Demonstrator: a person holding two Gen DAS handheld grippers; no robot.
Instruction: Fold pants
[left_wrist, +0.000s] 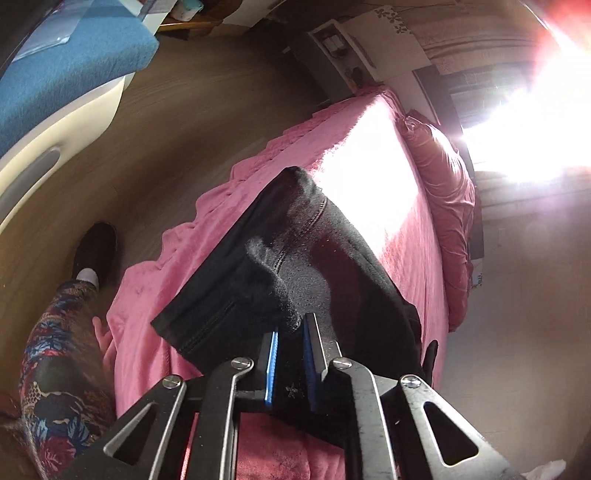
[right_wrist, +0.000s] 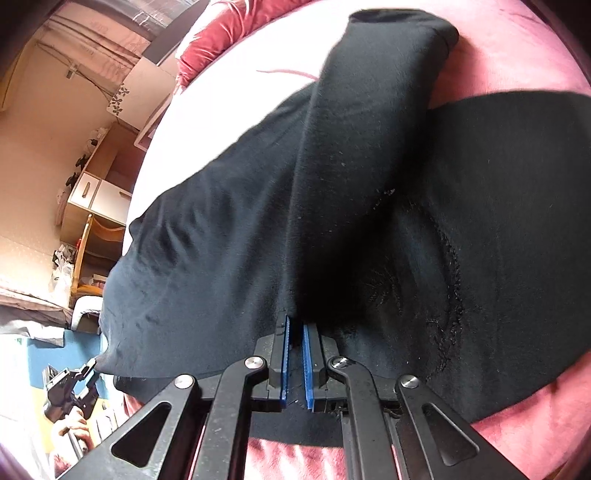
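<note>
Black pants (left_wrist: 314, 258) lie across a bed with a pink cover (left_wrist: 369, 147). In the left wrist view my left gripper (left_wrist: 291, 328) is shut on a fuzzy edge of the pants, lifting it off the cover. In the right wrist view the pants (right_wrist: 369, 184) spread wide, with one fold rising to the far end. My right gripper (right_wrist: 295, 328) is shut on that fold, its blue pads (right_wrist: 307, 365) pinching the cloth. The left gripper (right_wrist: 90, 365) shows at the lower left there, holding a corner of the pants in a person's hand.
A pink pillow (left_wrist: 443, 177) lies at the head of the bed. A person's leg in patterned trousers (left_wrist: 55, 350) and a dark shoe (left_wrist: 96, 247) stand on the wooden floor beside the bed. A blue-topped seat (left_wrist: 55, 74) and a wooden cabinet (right_wrist: 96, 192) stand further off.
</note>
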